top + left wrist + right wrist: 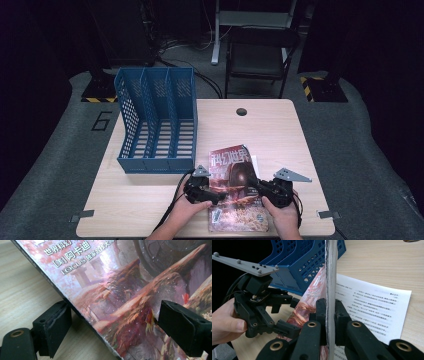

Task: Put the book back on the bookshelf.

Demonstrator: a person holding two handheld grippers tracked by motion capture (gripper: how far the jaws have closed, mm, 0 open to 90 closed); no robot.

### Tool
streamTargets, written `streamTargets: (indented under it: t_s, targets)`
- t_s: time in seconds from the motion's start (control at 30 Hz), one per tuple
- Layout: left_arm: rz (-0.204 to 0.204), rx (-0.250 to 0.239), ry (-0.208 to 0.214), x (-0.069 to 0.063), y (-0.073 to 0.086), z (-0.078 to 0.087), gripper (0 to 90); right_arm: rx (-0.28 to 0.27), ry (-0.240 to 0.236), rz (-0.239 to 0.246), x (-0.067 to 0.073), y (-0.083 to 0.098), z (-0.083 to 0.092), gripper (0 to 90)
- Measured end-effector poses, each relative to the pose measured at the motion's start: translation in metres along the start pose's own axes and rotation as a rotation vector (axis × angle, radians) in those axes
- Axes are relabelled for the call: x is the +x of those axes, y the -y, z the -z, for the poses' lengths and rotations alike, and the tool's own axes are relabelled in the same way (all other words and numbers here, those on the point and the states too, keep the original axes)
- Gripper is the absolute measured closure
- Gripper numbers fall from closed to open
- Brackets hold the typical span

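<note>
Below, near the front edge of the table (280,125), I see one magazine (235,190) between my two grippers. Its long axis runs from the near edge away toward the far side, with the title end pointing away and tilted slightly left in the high view. My right gripper (331,315) is clamped on the magazine's page edge; in the right gripper view that edge stands as a thin upright strip between the two pressed pads, so that side seems lifted off the table, though I cannot judge how steeply. My left gripper (110,325) has its jaws spread wide: in the left gripper view one pad sits on the wood beside the spine edge and the other hovers over the cover, neither one pressing.

One white printed sheet (374,312) lies on the table under and beside the magazine, toward the right gripper's side. One blue file rack (157,120) with three compartments stands just beyond the magazine to the left, open side up, its front wall near the left gripper. One dark round hole (241,111) marks the far edge of the table. One black chair (260,55) stands on the floor behind.
</note>
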State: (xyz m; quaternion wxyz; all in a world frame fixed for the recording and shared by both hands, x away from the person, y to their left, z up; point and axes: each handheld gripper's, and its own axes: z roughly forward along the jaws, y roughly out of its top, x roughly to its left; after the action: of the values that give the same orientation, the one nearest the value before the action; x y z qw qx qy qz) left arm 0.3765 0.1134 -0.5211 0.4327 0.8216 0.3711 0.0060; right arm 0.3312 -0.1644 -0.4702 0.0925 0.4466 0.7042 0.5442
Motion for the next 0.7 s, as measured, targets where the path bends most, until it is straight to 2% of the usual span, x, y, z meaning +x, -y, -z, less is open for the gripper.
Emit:
streamTargets:
  t_s: [0.07, 0.17, 0.2, 0.23, 0.27, 0.33, 0.5, 0.53, 0.7]
  targets:
    - [0.015, -0.012, -0.002, -0.0013, -0.0001, -0.0026, 11.5, -0.002, 0.003, 0.001, -0.0004, 0.0000, 0.0007, 85.7]
    - [0.023, -0.005, 0.018, -0.0023, -0.0007, -0.0056, 11.0, -0.006, -0.005, 0.001, 0.0001, -0.0003, 0.0015, 85.7]
    - [0.007, 0.003, 0.027, -0.0023, -0.0013, -0.0058, 10.6, -0.008, -0.005, 0.003, 0.0003, -0.0003, 0.0017, 85.7]
    - [0.016, 0.008, 0.039, -0.0044, -0.0017, -0.0069, 10.6, -0.015, -0.009, 0.011, 0.0002, -0.0004, 0.0019, 85.7]
    - [0.005, 0.013, 0.047, -0.0052, -0.0021, -0.0078, 10.6, -0.018, -0.016, 0.010, 0.0005, -0.0005, 0.0018, 85.7]
    - [-0.012, 0.018, 0.042, -0.0068, -0.0023, -0.0093, 9.0, -0.022, -0.022, 0.010, 0.0005, -0.0003, 0.0014, 85.7]
    - [-0.002, 0.014, 0.043, -0.0071, -0.0020, -0.0094, 9.3, -0.020, -0.020, 0.009, -0.0006, -0.0004, 0.0016, 85.7]
    - [-0.018, 0.016, 0.037, -0.0056, -0.0024, -0.0090, 9.7, -0.020, -0.024, 0.001, -0.0006, -0.0002, 0.0013, 85.7]
    - [0.017, 0.006, 0.037, -0.0052, -0.0023, -0.0082, 14.0, -0.012, -0.020, 0.001, -0.0043, 0.0004, -0.0009, 85.6]
